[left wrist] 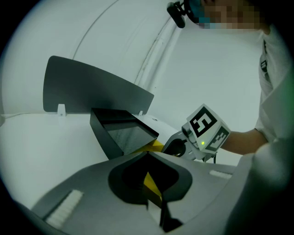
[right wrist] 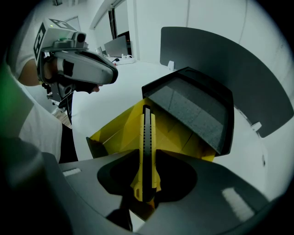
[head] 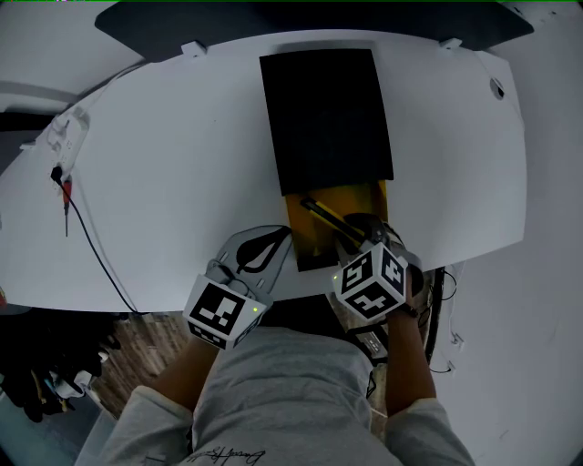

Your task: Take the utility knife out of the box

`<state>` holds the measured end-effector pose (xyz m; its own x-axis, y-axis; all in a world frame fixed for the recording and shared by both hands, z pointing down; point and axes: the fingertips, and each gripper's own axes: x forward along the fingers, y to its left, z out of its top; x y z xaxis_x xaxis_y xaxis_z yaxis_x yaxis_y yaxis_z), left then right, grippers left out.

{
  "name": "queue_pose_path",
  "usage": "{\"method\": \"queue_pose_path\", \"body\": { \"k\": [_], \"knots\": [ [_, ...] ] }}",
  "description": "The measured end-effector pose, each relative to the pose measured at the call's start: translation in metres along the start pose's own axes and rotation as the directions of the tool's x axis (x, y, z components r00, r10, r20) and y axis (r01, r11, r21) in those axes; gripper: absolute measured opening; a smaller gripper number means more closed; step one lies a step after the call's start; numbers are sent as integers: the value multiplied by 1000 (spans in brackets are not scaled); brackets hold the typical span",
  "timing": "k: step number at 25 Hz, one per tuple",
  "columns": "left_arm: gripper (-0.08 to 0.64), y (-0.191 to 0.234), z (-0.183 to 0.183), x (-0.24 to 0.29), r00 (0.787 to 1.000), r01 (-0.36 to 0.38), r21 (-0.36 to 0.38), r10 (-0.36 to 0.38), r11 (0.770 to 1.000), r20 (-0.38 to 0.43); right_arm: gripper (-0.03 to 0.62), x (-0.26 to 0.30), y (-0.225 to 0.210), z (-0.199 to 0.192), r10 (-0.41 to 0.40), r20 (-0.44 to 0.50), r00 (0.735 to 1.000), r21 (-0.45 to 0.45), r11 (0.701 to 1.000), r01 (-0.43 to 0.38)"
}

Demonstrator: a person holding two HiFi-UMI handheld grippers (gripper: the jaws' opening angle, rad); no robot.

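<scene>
Plain white on the surface (head: 182,164). Matte black on the sleeve of the box (head: 326,118), bright yellow on its inner tray (head: 307,241). Yellow on the knife (right wrist: 146,151), with a black ribbed strip down the middle. Pale grey on the left tongs (head: 282,238) and the right tongs (head: 360,232). Black squares on white over their marker cubes (head: 223,312), each with a small green light. Dark grey on the screen (head: 273,23) behind. Black on the cable (head: 91,246), red at its end. Light grey on the shirt (head: 291,391). Brown wood grain on the floor (head: 127,350).
</scene>
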<state>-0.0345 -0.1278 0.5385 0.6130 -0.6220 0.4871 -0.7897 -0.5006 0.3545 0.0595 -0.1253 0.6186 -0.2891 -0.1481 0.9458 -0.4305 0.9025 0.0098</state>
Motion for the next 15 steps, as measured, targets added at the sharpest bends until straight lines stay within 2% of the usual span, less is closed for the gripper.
{"method": "queue_pose_path", "body": {
  "k": [15],
  "knots": [
    [2, -10, 34, -11, 999, -7, 51, 5, 999, 44, 132, -46, -9, 15, -52, 172, 984, 151, 988, 26]
  ]
}}
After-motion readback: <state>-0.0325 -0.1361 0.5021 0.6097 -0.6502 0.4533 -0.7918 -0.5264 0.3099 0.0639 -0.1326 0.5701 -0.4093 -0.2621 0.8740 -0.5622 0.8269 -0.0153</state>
